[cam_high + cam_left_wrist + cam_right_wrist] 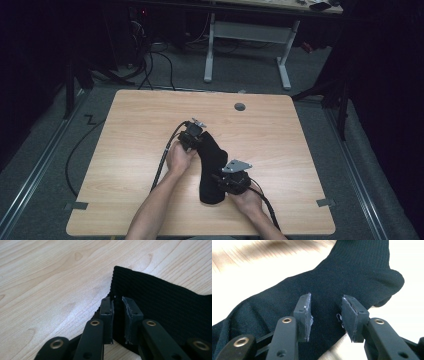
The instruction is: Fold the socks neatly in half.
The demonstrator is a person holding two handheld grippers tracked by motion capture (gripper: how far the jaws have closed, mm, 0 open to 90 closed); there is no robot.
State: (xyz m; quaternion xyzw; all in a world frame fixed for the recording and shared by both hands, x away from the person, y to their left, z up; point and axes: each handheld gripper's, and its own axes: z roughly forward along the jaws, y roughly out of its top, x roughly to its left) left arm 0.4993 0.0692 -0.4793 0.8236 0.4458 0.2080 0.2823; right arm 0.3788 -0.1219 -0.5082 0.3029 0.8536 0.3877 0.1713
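A black sock lies on the light wooden table, its ribbed cuff toward the far side and its foot toward the near edge. My left gripper is at the cuff end. In the left gripper view its jaws are shut on the edge of the ribbed cuff. My right gripper reaches the foot part from the right. In the right gripper view it is open, jaws spread just above the sock's foot with cloth showing between the pads. The heel bulges at the right.
A round grey grommet sits in the tabletop near the far edge. Grey tape marks lie at the near corners. Beyond the table stands a white desk frame. A black cable trails off the left edge.
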